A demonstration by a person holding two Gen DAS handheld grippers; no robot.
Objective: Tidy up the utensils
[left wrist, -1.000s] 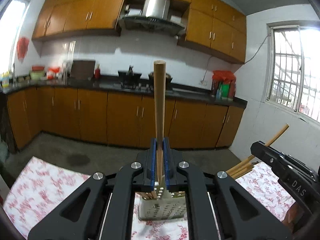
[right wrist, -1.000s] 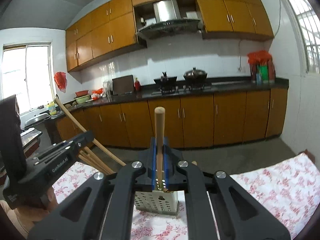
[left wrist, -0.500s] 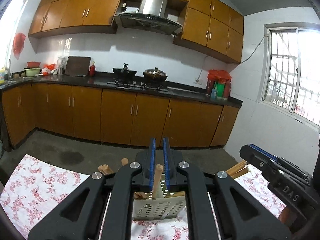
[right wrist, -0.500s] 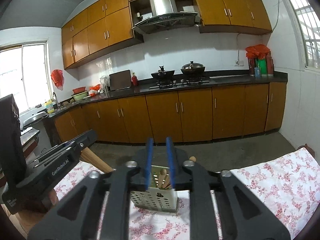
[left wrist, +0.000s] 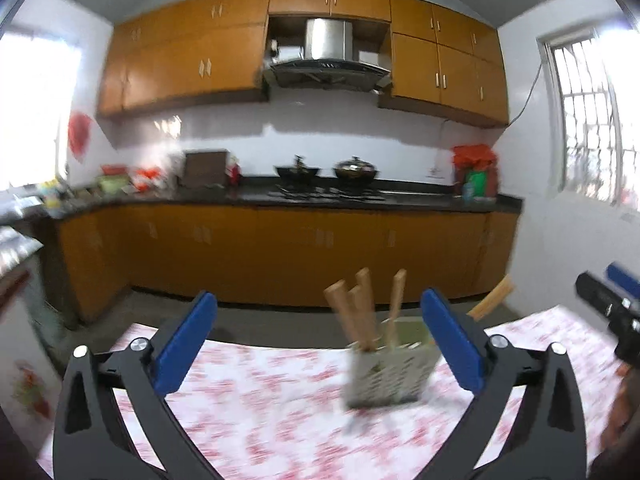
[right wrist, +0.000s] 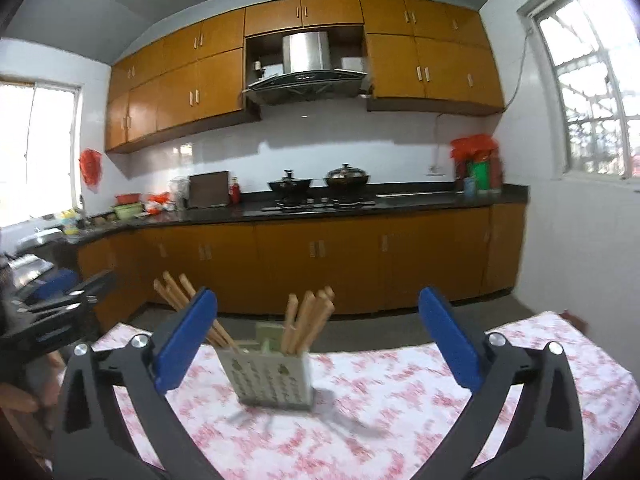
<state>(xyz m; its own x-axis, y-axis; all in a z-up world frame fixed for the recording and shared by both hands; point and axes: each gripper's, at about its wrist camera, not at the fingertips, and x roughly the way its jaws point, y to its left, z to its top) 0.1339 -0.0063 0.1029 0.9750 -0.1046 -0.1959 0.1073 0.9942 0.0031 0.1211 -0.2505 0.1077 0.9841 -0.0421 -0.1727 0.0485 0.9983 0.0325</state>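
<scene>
- The kitchen fills the background of both wrist views: orange-brown wall cabinets (right wrist: 432,68) run above a steel range hood (right wrist: 306,70), and matching base cabinets (right wrist: 320,264) sit under a dark countertop (right wrist: 420,198).
- A table with a red-and-white floral tablecloth (right wrist: 400,400) lies in the foreground, well apart from the counter.
- On the hob stand two dark lidded pots (right wrist: 346,176), side by side. A red bag with a green item under it (right wrist: 476,160) sits at the right end of the counter.
- The left gripper (left wrist: 320,344) is opening, its blue-padded jaws spread wide with nothing pinched. In its own view the holder sits just inside the right-hand pad, with no contact visible.
- The right gripper (right wrist: 316,344) is opening as well, jaws wide and empty. The holder appears between its pads, farther off on the cloth and untouched.
- Each gripper shows at the edge of the other's view, dark and blurred.
- The utensil holder (right wrist: 272,376), a pale perforated box, stands upright on the tablecloth near the table's middle.
- Wooden utensil handles (right wrist: 308,320) stick up out of the holder in two bunches, one leaning left and one leaning right. Which compartment each bunch sits in is too blurred to tell.
</scene>
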